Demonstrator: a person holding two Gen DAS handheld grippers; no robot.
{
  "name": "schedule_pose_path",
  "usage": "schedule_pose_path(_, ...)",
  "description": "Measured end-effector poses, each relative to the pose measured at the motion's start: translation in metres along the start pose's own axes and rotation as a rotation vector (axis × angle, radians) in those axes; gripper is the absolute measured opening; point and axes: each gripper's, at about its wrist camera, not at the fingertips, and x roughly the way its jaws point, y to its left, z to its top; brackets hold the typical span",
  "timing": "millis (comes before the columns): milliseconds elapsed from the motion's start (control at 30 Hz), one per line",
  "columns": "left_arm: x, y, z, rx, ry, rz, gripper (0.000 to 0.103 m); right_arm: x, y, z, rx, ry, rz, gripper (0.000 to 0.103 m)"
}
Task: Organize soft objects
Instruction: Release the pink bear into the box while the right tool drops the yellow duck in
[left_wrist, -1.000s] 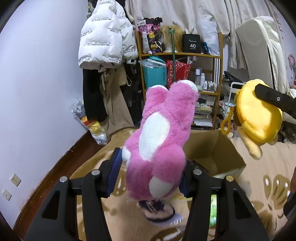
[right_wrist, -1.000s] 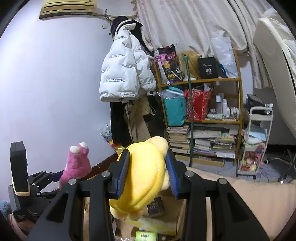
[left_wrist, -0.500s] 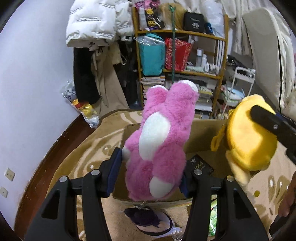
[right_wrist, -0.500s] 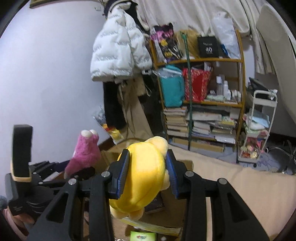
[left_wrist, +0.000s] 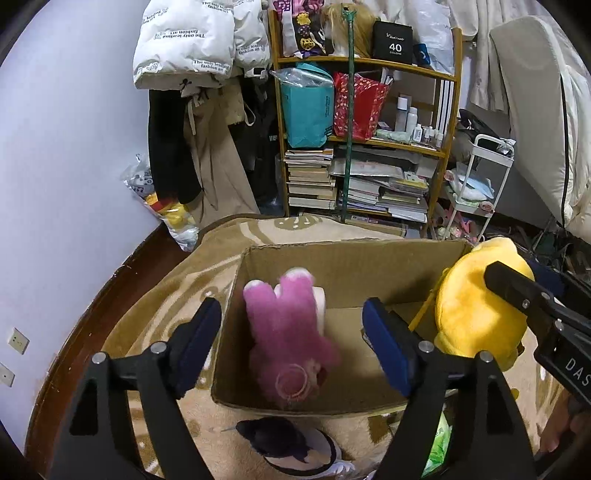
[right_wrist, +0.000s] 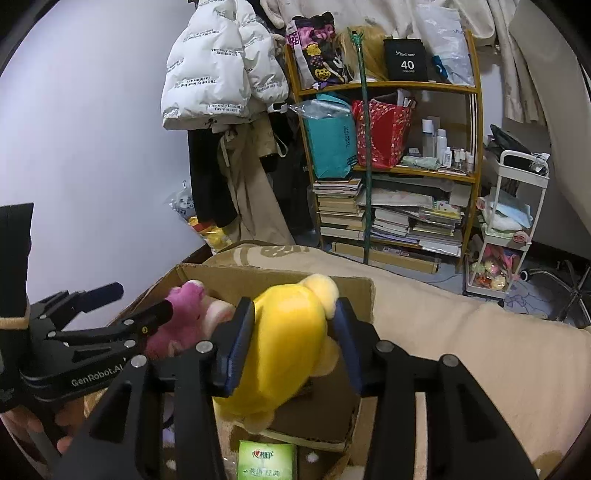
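Note:
A pink plush toy (left_wrist: 291, 336) drops free, blurred, into the open cardboard box (left_wrist: 343, 262) on the patterned blanket. My left gripper (left_wrist: 291, 332) is open above the box, its jaws wide apart on either side of the toy. The pink toy also shows in the right wrist view (right_wrist: 181, 317). My right gripper (right_wrist: 293, 343) is shut on a yellow plush toy (right_wrist: 288, 343) and holds it over the box's right edge (right_wrist: 351, 284). The yellow toy also shows in the left wrist view (left_wrist: 476, 306).
A purple and white plush (left_wrist: 291, 446) lies on the blanket in front of the box. A green packet (right_wrist: 267, 459) lies near the box's front. A wooden shelf (left_wrist: 369, 147) with books and bags, hanging coats and a white trolley (left_wrist: 480, 184) stand beyond the bed.
My left gripper has opened and let go of the pink toy, which falls into the box. Both grippers have moved forward over the box. The right gripper still holds the yellow toy.

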Motion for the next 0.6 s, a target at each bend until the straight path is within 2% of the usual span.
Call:
schedule_pose_path(133,-0.006,0.003,0.000,0.000,0.010,-0.007,0.080,-0.009,-0.001,-0.001,0.003,-0.004,0.007,0.057)
schedule_pose_path(233,-0.014,0.008,-0.004,-0.001,0.003,0.001,0.085,-0.017,0.002,0.000,-0.004,-0.010,0.000,0.060)
schedule_pose_path(333,-0.024,0.012,-0.008,-0.004,-0.002,0.003,0.087,-0.029,0.006,-0.001,-0.011,-0.028,0.001,0.076)
schedule_pose_path(400,-0.029,0.013,-0.011,-0.001,0.002,0.005,0.090,-0.040,0.008,-0.002,-0.011,-0.045,0.009,0.080)
schedule_pose_path(467,-0.036,0.014,-0.014,0.006,0.002,0.009,0.097,-0.049,0.010,-0.003,-0.008,-0.049,-0.004,0.092)
schedule_pose_path(600,-0.050,0.016,-0.025,0.032,-0.019,0.027,0.098,-0.068,0.012,-0.007,-0.008,-0.069,-0.016,0.098)
